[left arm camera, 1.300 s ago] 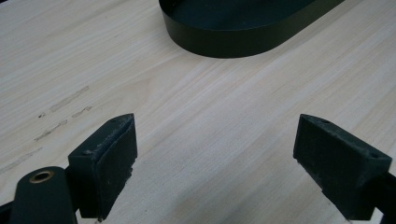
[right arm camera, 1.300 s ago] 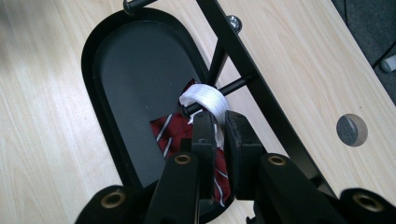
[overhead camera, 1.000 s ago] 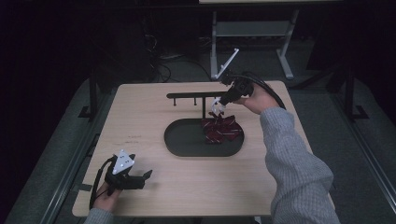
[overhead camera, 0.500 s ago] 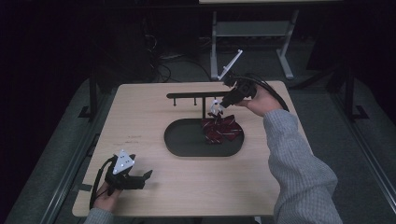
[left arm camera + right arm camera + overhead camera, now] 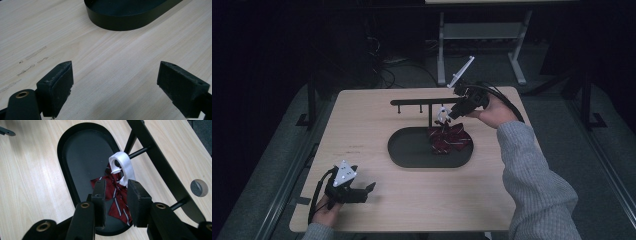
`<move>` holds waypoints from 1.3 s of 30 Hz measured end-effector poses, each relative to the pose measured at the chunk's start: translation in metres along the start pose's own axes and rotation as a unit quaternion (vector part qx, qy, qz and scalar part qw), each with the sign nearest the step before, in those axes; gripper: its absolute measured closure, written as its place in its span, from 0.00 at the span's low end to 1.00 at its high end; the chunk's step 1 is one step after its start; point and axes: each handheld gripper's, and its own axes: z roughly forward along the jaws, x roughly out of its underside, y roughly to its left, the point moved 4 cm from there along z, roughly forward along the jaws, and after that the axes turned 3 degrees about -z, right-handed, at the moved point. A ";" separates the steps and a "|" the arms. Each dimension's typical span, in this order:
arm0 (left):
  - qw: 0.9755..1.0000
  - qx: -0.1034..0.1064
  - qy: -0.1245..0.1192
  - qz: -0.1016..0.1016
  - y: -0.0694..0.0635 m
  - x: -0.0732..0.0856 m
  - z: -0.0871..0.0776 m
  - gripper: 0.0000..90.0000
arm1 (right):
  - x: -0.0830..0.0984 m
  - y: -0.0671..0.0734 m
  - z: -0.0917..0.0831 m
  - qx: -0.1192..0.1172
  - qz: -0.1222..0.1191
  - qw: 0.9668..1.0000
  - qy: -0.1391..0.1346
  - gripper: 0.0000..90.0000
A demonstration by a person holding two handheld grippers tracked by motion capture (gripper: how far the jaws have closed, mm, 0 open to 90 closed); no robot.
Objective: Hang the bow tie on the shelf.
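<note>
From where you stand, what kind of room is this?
Probably a lab or recording workspace: a pale wooden table bearing a black oval tray, hand-held black gripper tools with cables, and a grey metal stand behind.

A dark red cloth (image 5: pixel 117 205) with thin white stripes lies in a matte black oval tray (image 5: pixel 412 150). Its loop (image 5: pixel 123 166) at 12 o'clock is plain white. The rack (image 5: pixel 422 103) is black, and the table (image 5: pixel 362 130) is pale wood with fine grain. Both grippers' jaws are black.
</note>
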 end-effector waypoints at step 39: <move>1.000 0.002 0.001 -0.002 0.000 0.001 0.000 0.15 | 0.025 0.028 0.002 -0.018 -0.014 1.000 -0.004 0.62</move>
